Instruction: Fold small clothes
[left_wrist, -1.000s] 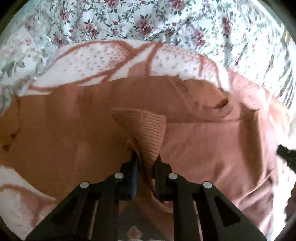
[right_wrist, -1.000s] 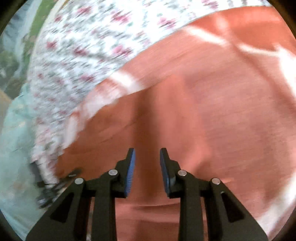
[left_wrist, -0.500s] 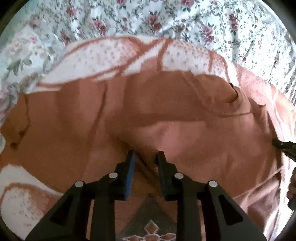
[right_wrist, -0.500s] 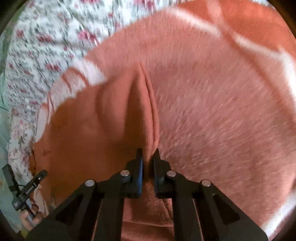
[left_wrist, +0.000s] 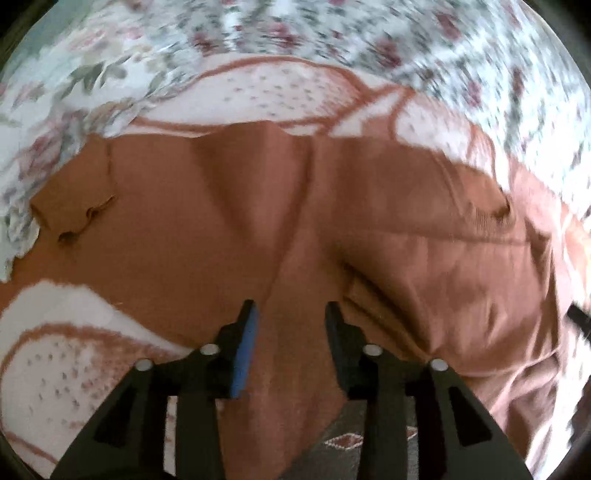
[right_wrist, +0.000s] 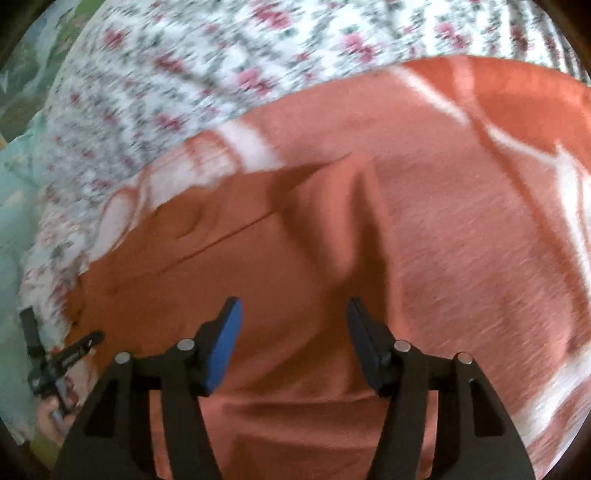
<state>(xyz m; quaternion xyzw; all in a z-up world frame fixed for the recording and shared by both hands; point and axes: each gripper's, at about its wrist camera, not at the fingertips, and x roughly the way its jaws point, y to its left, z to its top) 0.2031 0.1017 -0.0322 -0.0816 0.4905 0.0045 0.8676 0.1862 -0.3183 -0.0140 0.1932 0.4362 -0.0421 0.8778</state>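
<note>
A white sheet printed with small pink and red flowers (left_wrist: 424, 40) is seen across the top of the left wrist view, and the same floral sheet (right_wrist: 207, 70) is spread over the upper left of the right wrist view, both blurred. A rust and white patterned blanket (left_wrist: 280, 92) is laid over the sheet, with white speckled patches outlined in rust in the left wrist view and white streaks on rust in the right wrist view (right_wrist: 517, 122). A pale green cloth (right_wrist: 16, 206) is visible at the far left edge of the right wrist view, beside the sheet.
</note>
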